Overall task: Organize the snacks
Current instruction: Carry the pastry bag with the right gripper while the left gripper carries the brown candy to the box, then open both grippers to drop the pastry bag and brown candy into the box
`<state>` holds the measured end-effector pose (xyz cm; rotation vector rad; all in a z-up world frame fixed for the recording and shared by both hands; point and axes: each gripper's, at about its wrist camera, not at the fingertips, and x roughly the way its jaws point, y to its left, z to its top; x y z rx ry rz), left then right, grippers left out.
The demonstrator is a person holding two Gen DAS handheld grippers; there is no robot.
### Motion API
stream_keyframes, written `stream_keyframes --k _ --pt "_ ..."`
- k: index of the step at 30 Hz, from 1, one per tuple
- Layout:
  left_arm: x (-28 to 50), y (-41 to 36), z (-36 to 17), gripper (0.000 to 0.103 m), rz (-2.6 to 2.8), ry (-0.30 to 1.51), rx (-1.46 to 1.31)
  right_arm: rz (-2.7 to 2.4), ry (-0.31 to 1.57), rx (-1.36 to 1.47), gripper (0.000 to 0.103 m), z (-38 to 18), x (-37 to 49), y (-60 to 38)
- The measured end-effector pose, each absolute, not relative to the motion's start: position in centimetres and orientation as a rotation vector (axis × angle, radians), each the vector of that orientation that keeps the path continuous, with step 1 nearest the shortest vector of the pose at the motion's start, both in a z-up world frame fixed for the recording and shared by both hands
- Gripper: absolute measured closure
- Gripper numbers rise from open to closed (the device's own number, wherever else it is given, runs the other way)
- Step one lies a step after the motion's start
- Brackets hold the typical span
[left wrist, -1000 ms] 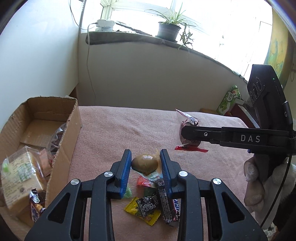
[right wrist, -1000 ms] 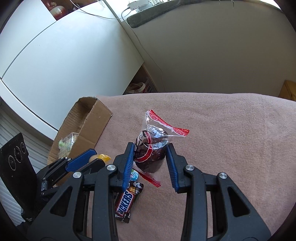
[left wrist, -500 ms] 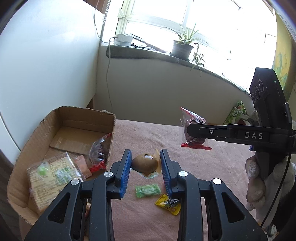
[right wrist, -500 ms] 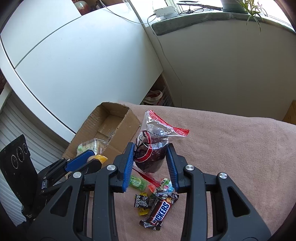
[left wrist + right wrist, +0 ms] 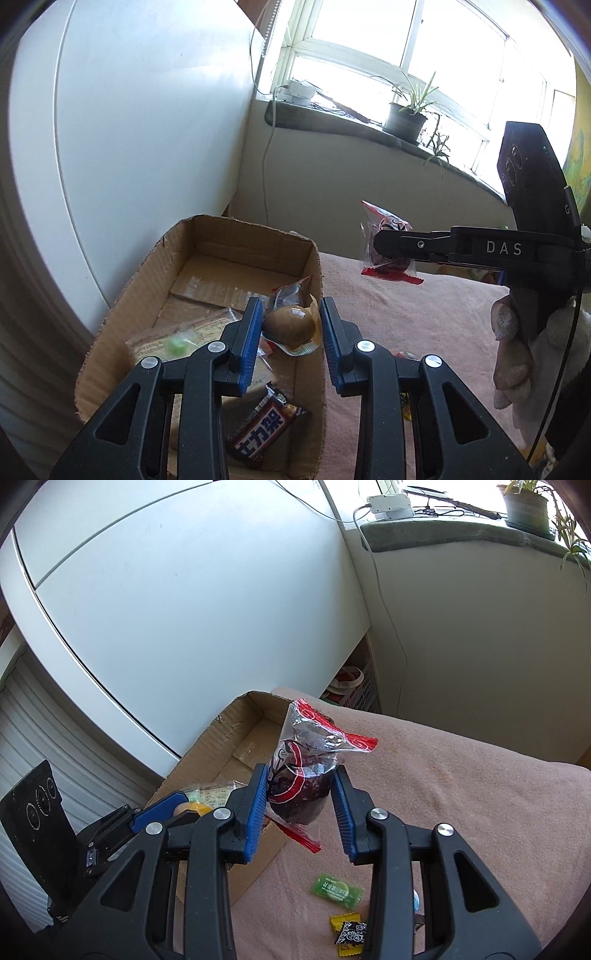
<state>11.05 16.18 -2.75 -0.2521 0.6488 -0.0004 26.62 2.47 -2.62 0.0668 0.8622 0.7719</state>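
My left gripper [image 5: 291, 328] is shut on a brown egg-shaped snack in a clear wrapper [image 5: 290, 323] and holds it above the open cardboard box [image 5: 221, 236]. My right gripper [image 5: 300, 797] is shut on a clear bag with red trim holding a dark snack [image 5: 303, 779], held in the air beside the box's right wall [image 5: 218, 734]. From the left wrist view this bag [image 5: 384, 251] hangs above the pink blanket [image 5: 424, 306]. The box holds a chocolate bar [image 5: 266, 428], a cracker pack [image 5: 173, 343] and a dark bagged snack [image 5: 291, 291].
Loose candies lie on the blanket: a green one [image 5: 334, 886] and a yellow-black one [image 5: 347, 932]. A white cabinet [image 5: 184, 609] stands behind the box. A windowsill with a potted plant [image 5: 406, 118] and a power strip [image 5: 297, 90] lies beyond.
Both grippers have risen and swung left toward the box with their snacks. My left gripper now hangs over the box instead of over the candy pile.
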Motion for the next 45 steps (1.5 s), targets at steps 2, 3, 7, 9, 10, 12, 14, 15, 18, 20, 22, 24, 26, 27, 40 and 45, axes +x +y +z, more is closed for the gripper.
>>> stream_keyframes --k 2,3,7,9,10,12,14,15,18,20,22,24,26,27,40,45 --pt "10.9 16.9 -2.9 0.073 0.009 0.649 -0.257 0.781 0.868 0.060 0.067 -2.8 26.9 3.5" --pt "10.8 17.2 -3.0 0.073 0.014 0.649 -0.262 0.786 0.872 0.057 0.067 -2.9 27.1 4.1" --pt "10.6 18.2 -3.3 0.073 0.027 0.651 -0.265 0.803 0.885 0.043 0.067 -3.3 27.5 6.2" --pt "10.5 18.6 -3.4 0.073 0.033 0.651 -0.260 0.813 0.892 0.038 0.067 -3.6 27.6 7.1" --pt "10.5 18.7 -3.5 0.073 0.035 0.651 -0.260 0.817 0.896 0.034 0.067 -3.8 27.7 7.6" --pt "10.4 19.1 -3.6 0.073 0.037 0.651 -0.263 0.827 0.904 0.023 0.067 -4.0 27.7 8.5" --pt "10.3 19.3 -3.7 0.073 0.041 0.651 -0.263 0.835 0.910 0.011 0.067 -4.3 27.7 9.3" --pt "10.2 19.4 -3.8 0.073 0.041 0.652 -0.263 0.838 0.913 0.006 0.067 -4.3 27.7 9.7" --pt "10.1 19.6 -3.9 0.073 0.042 0.654 -0.263 0.845 0.920 -0.002 0.067 -4.5 27.7 10.6" --pt "10.0 19.8 -3.9 0.073 0.043 0.655 -0.266 0.852 0.928 -0.006 0.067 -4.7 27.7 11.1" --pt "10.0 20.0 -4.0 0.073 0.046 0.657 -0.272 0.850 0.932 -0.013 0.067 -4.9 27.7 11.5" --pt "9.9 20.1 -4.0 0.073 0.046 0.660 -0.272 0.851 0.938 -0.016 0.067 -5.1 27.7 11.8" --pt "9.9 20.1 -4.0 0.073 0.047 0.660 -0.273 0.852 0.943 -0.015 0.067 -5.2 27.8 11.9" --pt "9.9 20.1 -4.0 0.073 0.045 0.661 -0.274 0.852 0.945 -0.016 0.067 -5.3 27.8 12.0" --pt "10.0 20.1 -4.1 0.044 0.039 0.656 -0.270 0.833 0.933 -0.005 0.027 -5.4 28.0 11.9" --pt "9.9 20.0 -3.9 0.031 0.055 0.660 -0.260 0.822 0.916 -0.025 0.020 -4.9 27.7 11.7"
